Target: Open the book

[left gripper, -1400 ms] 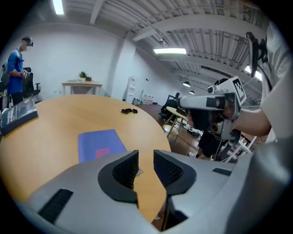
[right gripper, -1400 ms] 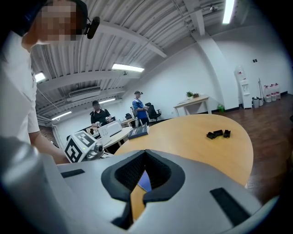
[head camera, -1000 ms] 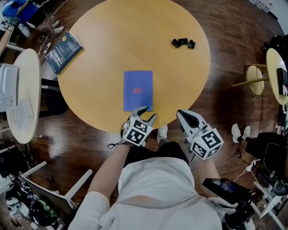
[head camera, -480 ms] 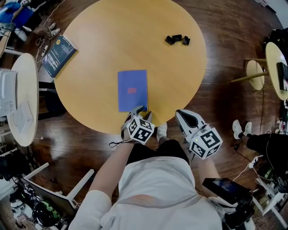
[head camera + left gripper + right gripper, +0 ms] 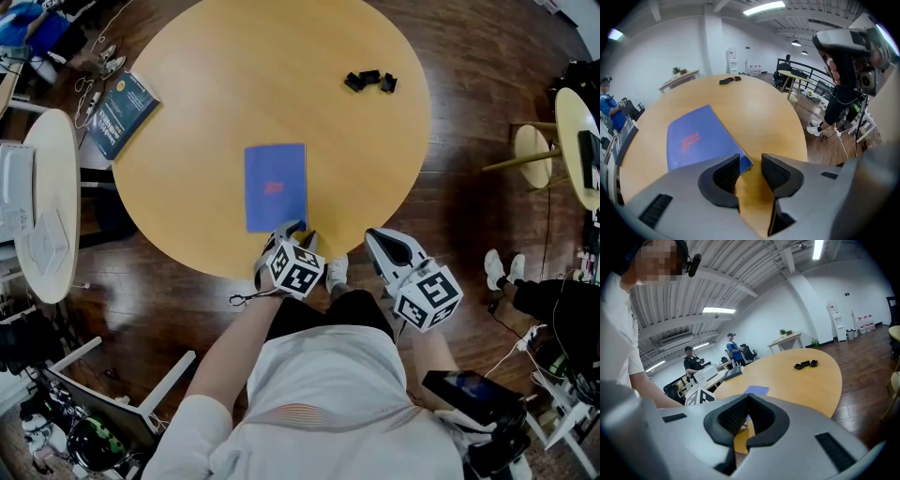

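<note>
Left gripper is tipped down at the round table's near edge, over the near right corner of the blue book. The book lies flat and closed, mid-table toward that edge. Only my left gripper view shows the jaws: a narrow gap apart, just been closing, book corner poking in between, pads not pressing it. Only the head view shows the second book, dark cover, overhanging the table's left edge. Small black pieces sit toward the far right edge, clear of everything. Right gripper hangs off the near edge over the floor, jaws together, empty. Its own view adds two people beyond the table, and its jaws cover part of the blue book.
</note>
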A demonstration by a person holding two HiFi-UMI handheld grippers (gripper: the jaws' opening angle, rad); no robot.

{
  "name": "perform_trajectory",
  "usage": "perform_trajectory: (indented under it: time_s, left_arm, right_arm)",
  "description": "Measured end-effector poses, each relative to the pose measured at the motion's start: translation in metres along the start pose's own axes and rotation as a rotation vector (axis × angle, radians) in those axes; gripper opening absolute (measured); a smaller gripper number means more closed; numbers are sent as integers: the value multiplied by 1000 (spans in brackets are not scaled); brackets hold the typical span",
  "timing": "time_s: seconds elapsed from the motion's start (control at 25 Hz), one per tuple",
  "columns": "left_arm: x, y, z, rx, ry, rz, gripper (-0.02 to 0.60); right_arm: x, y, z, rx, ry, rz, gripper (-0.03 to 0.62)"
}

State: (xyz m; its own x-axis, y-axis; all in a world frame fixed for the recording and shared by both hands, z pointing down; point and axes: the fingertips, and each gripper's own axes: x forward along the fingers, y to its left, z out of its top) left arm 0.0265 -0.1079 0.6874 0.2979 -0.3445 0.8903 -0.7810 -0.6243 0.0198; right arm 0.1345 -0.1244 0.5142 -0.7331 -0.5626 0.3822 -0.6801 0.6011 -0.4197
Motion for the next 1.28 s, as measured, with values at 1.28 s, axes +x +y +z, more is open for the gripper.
perform_trajectory:
  time_s: [1.28]
  left_arm:
    - [-26, 1, 18, -223, -117, -146, 9]
  right_arm:
    - [13, 8, -1, -5, 8, 32, -2]
